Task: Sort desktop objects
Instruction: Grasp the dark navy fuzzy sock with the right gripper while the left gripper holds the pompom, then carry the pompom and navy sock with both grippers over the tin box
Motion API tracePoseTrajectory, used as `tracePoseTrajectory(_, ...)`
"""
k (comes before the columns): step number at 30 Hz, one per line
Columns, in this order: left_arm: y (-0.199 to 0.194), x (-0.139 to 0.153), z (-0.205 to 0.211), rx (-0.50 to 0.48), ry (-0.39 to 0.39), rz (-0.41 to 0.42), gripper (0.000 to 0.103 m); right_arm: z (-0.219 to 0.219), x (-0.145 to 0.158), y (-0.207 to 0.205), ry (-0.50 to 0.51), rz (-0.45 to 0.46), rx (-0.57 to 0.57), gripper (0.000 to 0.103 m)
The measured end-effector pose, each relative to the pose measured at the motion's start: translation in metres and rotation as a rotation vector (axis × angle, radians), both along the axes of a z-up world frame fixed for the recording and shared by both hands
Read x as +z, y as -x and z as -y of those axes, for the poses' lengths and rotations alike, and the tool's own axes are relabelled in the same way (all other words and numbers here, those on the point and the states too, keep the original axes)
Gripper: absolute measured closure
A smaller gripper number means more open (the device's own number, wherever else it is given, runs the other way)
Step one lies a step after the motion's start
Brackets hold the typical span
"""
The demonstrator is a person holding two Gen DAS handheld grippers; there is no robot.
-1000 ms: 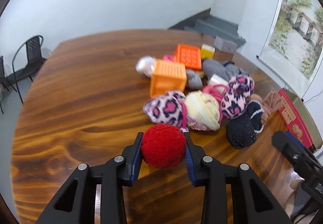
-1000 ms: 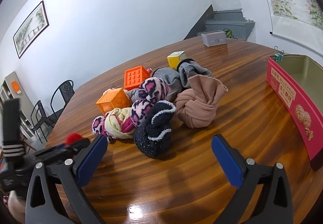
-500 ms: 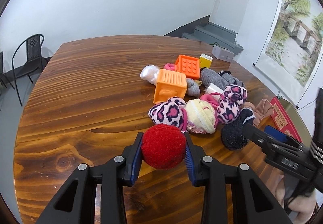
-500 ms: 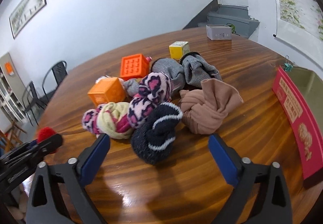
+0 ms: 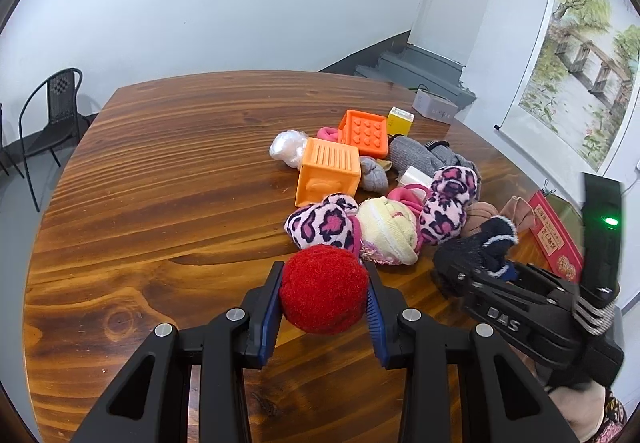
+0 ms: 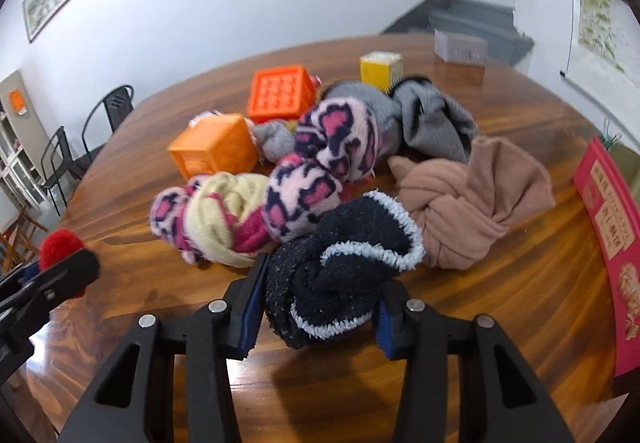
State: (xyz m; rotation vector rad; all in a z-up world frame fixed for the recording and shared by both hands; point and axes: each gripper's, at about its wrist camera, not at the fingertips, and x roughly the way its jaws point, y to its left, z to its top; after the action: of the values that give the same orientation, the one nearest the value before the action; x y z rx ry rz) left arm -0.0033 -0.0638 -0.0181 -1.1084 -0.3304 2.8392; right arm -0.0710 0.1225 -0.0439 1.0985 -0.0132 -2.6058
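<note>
Red and fuzzy, a ball (image 5: 323,290) is clamped between the left gripper (image 5: 323,307) jaws. A navy rolled sock (image 6: 340,271), lying crosswise, is pressed by the closing right gripper (image 6: 318,313) jaws. Beyond them, two orange cubes (image 6: 214,151) and one yellow block (image 6: 380,69) are seen; bare table (image 5: 160,183) lies leftward.

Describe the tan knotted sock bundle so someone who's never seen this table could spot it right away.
On the wooden table, find the heap of balled socks beside the red tin. The tan sock bundle lies at the heap's edge nearest that tin, behind the dark navy sock. It alone is plain tan, smooth and tied in a knot.
</note>
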Motion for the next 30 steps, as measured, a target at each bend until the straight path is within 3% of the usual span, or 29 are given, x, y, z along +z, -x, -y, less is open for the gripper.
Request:
tracePoseTrajectory(6, -0.003, 0.005, 0.0, 0.002, 0.001, -0.016, 0.065, -0.007, 0.013, -0.018, 0.067, -0.056, 0.001, 0.054)
tracePoseTrajectory(30, -0.005, 0.002, -0.035, -0.016, 0.07, -0.023, 0.065, -0.065, 0.012, -0.065, 0.098, -0.089, -0.092, 0.054)
